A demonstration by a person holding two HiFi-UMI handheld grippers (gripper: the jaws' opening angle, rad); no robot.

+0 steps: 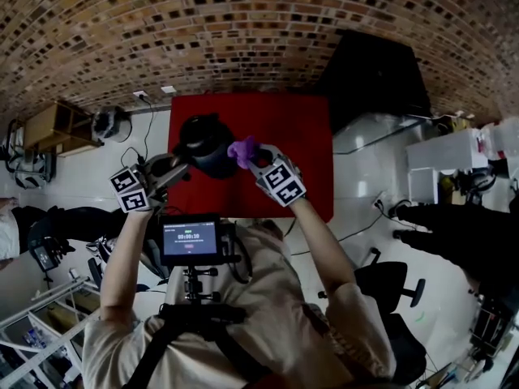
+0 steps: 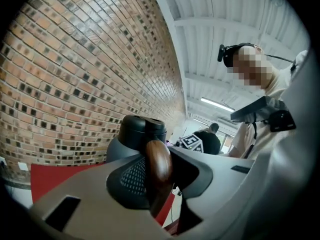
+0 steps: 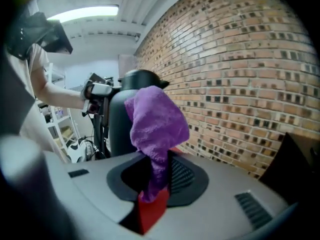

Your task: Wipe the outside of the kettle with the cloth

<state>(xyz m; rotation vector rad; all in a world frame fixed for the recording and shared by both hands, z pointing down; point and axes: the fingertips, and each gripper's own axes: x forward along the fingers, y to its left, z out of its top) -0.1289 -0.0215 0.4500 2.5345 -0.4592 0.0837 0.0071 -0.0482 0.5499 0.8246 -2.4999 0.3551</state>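
A dark grey kettle (image 1: 203,146) with a black lid is over the red table (image 1: 300,160). My left gripper (image 1: 180,167) is shut on the kettle's brown wooden handle (image 2: 158,166), and the kettle body (image 2: 131,136) rises just beyond the jaws. The purple cloth (image 1: 243,150) is pinched in my right gripper (image 1: 256,160), bunched above the jaws. In the right gripper view the cloth (image 3: 155,121) lies against the kettle's (image 3: 119,119) side. Whether the kettle's base touches the table is hidden.
A brick wall runs behind the table. A black cabinet (image 1: 377,75) stands at the table's back right, and a black office chair (image 1: 397,286) is at the right on the pale floor. A small screen (image 1: 190,240) hangs at the person's chest. Shelving (image 1: 57,124) is at the left.
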